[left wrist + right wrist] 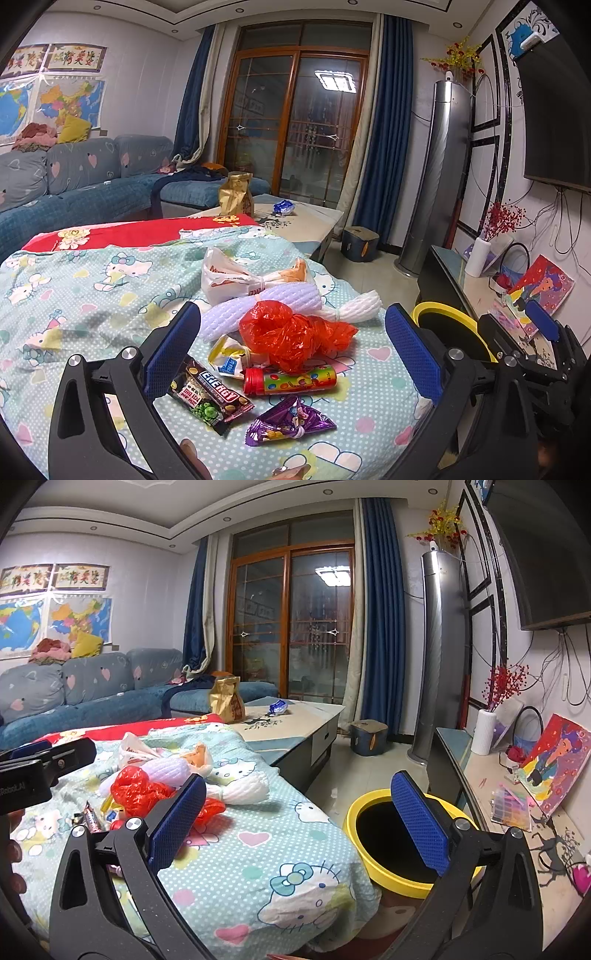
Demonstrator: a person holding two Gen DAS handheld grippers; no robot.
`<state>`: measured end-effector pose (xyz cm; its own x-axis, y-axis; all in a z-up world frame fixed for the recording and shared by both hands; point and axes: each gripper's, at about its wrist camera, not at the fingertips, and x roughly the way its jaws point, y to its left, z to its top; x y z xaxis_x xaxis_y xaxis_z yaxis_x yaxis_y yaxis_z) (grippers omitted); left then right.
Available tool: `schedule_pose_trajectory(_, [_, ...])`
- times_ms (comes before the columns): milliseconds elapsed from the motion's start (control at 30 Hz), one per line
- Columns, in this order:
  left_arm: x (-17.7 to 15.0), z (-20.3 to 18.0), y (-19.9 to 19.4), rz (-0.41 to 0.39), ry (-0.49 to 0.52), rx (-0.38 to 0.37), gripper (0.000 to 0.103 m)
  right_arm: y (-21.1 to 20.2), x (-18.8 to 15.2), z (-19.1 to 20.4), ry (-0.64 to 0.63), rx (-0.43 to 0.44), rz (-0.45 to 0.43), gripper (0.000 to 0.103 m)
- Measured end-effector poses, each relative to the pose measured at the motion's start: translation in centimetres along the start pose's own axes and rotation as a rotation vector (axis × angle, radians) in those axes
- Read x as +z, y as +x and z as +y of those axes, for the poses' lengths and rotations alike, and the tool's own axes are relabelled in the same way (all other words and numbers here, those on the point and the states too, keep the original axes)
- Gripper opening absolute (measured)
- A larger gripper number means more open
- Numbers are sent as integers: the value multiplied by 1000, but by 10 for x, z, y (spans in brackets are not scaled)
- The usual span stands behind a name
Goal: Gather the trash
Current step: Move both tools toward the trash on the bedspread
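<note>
Both claws wide, holding nothing: left claw point(291, 354) framing red bag point(295, 334) near worktop's right edge, right claw point(299, 823) beside yellow bin point(402, 853), handy for drops.

A ceiling lamp is glaring in the glass door point(295, 125), lighting evenly; edges are bowing and darkening, everything staying sharp.

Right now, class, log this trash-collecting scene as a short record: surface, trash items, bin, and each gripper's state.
surface: Hello Kitty cloth
trash items: red plastic bag, candy tube, Energy wrapper, purple wrapper, white foam net
bin: yellow bin, beside the cloth, no trash visible inside
left gripper: open, holding nothing
right gripper: open, holding nothing
</note>
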<state>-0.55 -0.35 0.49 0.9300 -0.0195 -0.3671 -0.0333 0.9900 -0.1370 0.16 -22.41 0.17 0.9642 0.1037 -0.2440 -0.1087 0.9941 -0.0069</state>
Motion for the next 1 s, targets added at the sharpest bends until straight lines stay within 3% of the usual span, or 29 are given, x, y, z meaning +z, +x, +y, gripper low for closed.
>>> schedule_pose_trajectory(600, [-4,6,4,14,-7,-14,97,1,1,2,-13,17,3,92])
schedule_pose_trajectory(767, [-1,24,14,31,-28,4,97,6,-2,4,-38,58,5,92])
schedule_pose_trajectory(1000, [12,63,23,18,-70,70,97,26,4,33,-115,179,32,92])
